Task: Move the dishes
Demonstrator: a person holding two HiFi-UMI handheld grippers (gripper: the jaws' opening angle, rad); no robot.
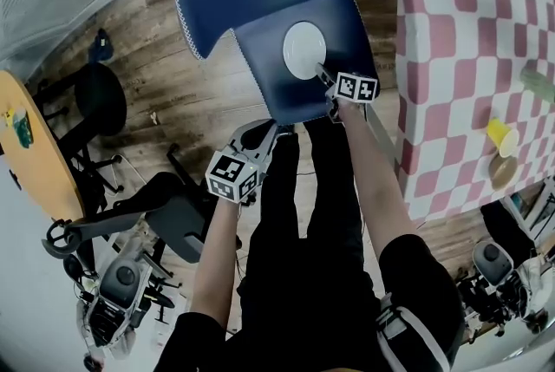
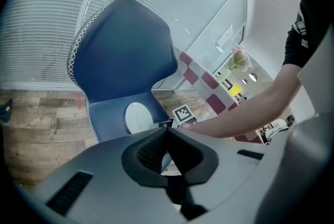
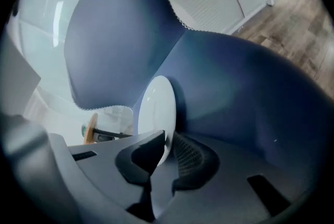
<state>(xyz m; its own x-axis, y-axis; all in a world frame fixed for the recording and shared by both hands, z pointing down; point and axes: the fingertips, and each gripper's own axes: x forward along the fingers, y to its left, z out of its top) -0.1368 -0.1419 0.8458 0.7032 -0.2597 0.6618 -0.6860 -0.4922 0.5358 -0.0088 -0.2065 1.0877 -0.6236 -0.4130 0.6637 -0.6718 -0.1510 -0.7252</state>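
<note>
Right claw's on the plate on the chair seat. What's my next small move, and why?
Probably lift the plate straight up a little. The right claw looks closed on its rim, and the plate seems to lie on the chair seat, so clear the seat before carrying.

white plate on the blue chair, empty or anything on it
Empty. The white plate on the blue chair shows a bare, clean face in the head view and the right gripper view.
</note>
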